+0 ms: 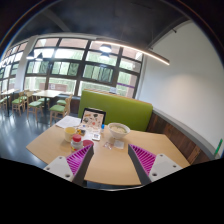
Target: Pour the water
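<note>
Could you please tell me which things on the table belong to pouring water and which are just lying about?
For the job:
- clear cup, beyond the fingers
- tool, fingers open, holding nothing

Just lying about:
- small red-capped bottle
- glass of yellowish drink
- cards and papers
- green bench behind the table

One clear jug (118, 134), one glass of orange drink (70, 131), one menu card (92, 118), one green bench (115, 108)
</note>
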Tool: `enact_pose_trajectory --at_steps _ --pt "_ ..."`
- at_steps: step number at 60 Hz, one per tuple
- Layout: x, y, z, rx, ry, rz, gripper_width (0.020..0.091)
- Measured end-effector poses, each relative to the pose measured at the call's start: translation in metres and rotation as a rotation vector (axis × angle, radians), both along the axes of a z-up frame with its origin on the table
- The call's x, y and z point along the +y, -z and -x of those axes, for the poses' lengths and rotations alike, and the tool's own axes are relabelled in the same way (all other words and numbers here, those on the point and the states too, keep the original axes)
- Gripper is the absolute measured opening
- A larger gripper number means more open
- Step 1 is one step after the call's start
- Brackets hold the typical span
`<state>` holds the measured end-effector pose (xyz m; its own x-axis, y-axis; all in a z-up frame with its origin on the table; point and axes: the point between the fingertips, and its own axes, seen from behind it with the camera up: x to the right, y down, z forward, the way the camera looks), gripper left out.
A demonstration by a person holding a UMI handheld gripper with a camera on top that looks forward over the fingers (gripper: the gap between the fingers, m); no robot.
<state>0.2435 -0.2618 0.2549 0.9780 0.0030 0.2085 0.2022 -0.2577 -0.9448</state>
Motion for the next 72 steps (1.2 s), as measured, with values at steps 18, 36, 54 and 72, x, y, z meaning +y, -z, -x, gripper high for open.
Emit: enact_pose_trajectory --at_steps 18,36,54,72 --pt "0.02 0.052 0.035 0.069 -0.038 0.09 0.0801" --pt "0.093 0.154 0.123 0.162 -0.184 0.119 0.0798" --pt "0.185 0.186 0.158 0.116 -0.104 0.053 0.0793" --pt "0.206 0.201 0.147 0.069 -0.024 0.074 0.0425"
